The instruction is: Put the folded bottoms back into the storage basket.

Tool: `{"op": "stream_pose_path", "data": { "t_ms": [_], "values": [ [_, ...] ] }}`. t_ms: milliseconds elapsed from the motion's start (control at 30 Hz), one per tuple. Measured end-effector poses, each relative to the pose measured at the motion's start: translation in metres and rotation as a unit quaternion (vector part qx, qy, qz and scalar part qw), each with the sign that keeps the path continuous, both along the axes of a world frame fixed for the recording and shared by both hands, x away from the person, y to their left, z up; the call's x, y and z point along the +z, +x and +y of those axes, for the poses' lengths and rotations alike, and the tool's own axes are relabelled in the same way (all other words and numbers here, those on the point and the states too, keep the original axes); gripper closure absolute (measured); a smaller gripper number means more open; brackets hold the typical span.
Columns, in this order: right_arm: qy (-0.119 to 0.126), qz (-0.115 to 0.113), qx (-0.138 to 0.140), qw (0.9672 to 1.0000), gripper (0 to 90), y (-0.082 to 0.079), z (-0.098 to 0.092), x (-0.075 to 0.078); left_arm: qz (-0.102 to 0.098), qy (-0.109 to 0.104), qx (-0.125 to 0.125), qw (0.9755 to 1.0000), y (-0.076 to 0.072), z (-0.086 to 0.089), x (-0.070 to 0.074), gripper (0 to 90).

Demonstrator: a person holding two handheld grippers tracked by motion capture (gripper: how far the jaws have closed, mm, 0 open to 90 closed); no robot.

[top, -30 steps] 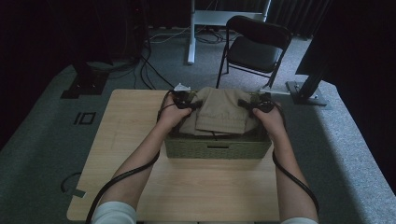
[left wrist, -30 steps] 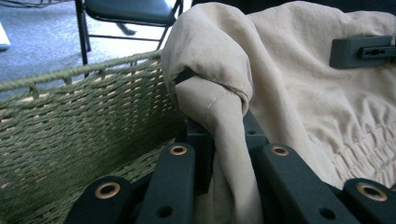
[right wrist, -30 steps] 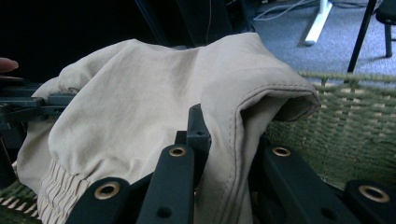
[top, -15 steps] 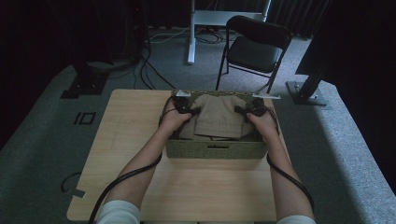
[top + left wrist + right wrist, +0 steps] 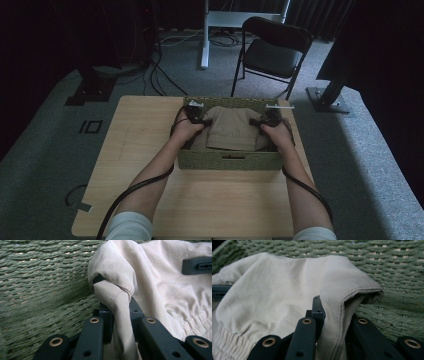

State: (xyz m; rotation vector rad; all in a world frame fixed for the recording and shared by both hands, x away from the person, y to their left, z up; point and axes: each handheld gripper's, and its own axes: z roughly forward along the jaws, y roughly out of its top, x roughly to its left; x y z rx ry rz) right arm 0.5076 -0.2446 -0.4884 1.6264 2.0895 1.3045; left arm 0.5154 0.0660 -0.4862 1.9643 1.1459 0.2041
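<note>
- The left tongs [image 5: 194,116] are clamping a fold of the beige garment [image 5: 235,131] at its left edge, inside the green woven basket [image 5: 230,161].
- The right tongs [image 5: 271,118] are pinching a hemmed fold [image 5: 352,293] at the garment's right edge.
- The garment is lying in the basket, its elastic band [image 5: 200,320] bunching beside the basket wall [image 5: 45,277].
- The basket is sitting on the wooden surface [image 5: 130,145].

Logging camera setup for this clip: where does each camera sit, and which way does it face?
High view: above the person's side, facing forward and down on the table; both forearms show.
Left gripper view: on the left gripper, facing along its jaws at the beige garment and the green woven basket.
Right gripper view: on the right gripper, facing likewise.
All share garment and basket.
</note>
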Motion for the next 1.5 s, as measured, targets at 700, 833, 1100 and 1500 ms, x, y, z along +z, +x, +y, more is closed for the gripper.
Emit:
{"op": "stream_pose_path", "data": {
  "t_ms": [700, 833, 1100, 1500],
  "values": [
    [-0.090, 0.008, -0.017, 0.9958, 32.5, 0.010, 0.011, -0.014, -0.029, 0.056, 0.044, 0.9970, 0.002, -0.013, -0.014, 31.8],
    [-0.083, -0.016, -0.020, 0.9963, 21.5, 0.010, 0.009, -0.003, -0.035, 0.031, 0.049, 0.9977, 0.000, -0.013, -0.001, 25.0],
    [-0.074, -0.049, -0.020, 0.9958, 15.6, 0.007, 0.007, 0.014, -0.044, 0.014, 0.023, 0.9987, -0.008, -0.014, 0.020, 22.5],
    [-0.073, -0.081, 0.016, 0.9939, 14.1, -0.010, 0.009, 0.055, -0.059, -0.024, 0.002, 0.9980, -0.024, 0.000, 0.055, 18.9]
  ]
}}
